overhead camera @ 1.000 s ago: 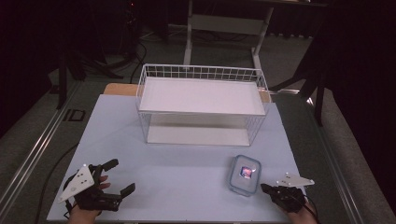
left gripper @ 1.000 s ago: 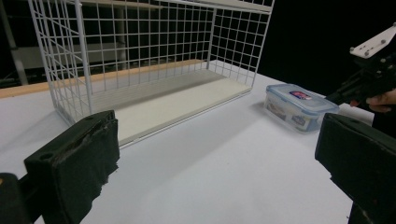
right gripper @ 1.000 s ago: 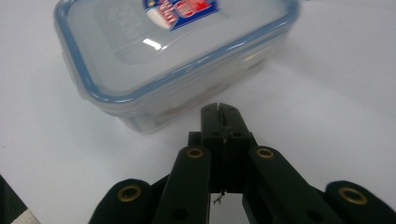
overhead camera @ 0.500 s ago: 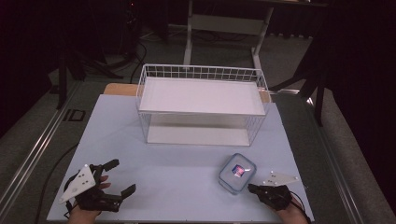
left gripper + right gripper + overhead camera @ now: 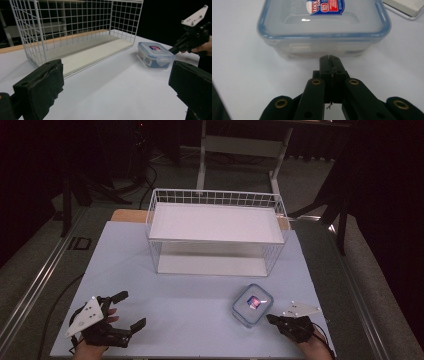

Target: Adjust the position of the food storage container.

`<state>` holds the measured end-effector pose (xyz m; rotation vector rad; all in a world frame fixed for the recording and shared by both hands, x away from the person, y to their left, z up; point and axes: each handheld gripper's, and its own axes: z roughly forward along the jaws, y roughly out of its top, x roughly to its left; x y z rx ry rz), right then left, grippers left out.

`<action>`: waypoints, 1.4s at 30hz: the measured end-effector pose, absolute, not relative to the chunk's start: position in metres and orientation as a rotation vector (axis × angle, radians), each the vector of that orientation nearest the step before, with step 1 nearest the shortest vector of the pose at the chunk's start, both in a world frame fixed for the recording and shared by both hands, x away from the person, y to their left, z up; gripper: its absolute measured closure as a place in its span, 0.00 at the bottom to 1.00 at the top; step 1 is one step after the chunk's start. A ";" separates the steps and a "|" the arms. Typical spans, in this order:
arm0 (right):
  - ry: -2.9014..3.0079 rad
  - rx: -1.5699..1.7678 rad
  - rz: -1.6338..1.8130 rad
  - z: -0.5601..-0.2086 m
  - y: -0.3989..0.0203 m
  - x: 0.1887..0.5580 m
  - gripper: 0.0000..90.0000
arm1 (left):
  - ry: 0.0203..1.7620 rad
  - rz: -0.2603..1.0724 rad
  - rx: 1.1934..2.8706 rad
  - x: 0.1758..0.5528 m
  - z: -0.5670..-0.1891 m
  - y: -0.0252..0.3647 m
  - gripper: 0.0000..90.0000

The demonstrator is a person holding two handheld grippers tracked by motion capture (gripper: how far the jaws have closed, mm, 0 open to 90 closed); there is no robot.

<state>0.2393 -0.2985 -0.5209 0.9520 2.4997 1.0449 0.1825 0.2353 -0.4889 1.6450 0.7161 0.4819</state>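
Dark floor and the legs of a white stand frame the upper half of the high view, and below them lies a pale blue-white tabletop. At its centre stands a white wire basket with a flat white floor, its long side running left to right across the frame.

A small clear plastic food container with a blue-rimmed lid and a red and blue label sits on the table in the lower right of the high view, below the basket's right end and apart from it. It is turned a little, one corner aimed at the bottom of the frame. The right gripper sits just to its lower right, jaws pressed together on nothing. In the right gripper view the closed tip points straight up the frame at the middle of the container's near wall, just short of it; I cannot tell whether it touches.

The left gripper rests in the lower left of the high view, well apart from the container, its black jaws spread wide and empty; in the left gripper view the container shows far right, between the basket and the right gripper.

So the right hand is much the nearer, and the container lies directly ahead of its closed jaws. They would have to open before any grasp; as they stand, they could only push it.
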 end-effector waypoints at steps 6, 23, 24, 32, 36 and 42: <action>2.537 0.929 1.052 -0.524 -0.283 0.246 1.00 | 0.724 0.484 1.639 0.183 -0.489 0.236 0.01; 2.543 0.814 1.004 -0.521 -0.272 0.264 1.00 | 0.734 0.480 1.644 0.183 -0.490 0.239 0.01; 2.492 0.868 0.992 -0.519 -0.285 0.275 1.00 | 0.731 0.481 1.645 0.183 -0.490 0.238 0.01; 2.424 0.984 1.002 -0.524 -0.294 0.310 1.00 | 0.735 0.483 1.658 0.183 -0.492 0.239 0.01; 2.485 0.968 1.005 -0.532 -0.283 0.312 1.00 | 0.739 0.481 1.656 0.183 -0.492 0.240 0.01; 2.515 0.951 1.044 -0.531 -0.272 0.300 1.00 | 0.736 0.485 1.660 0.183 -0.492 0.239 0.01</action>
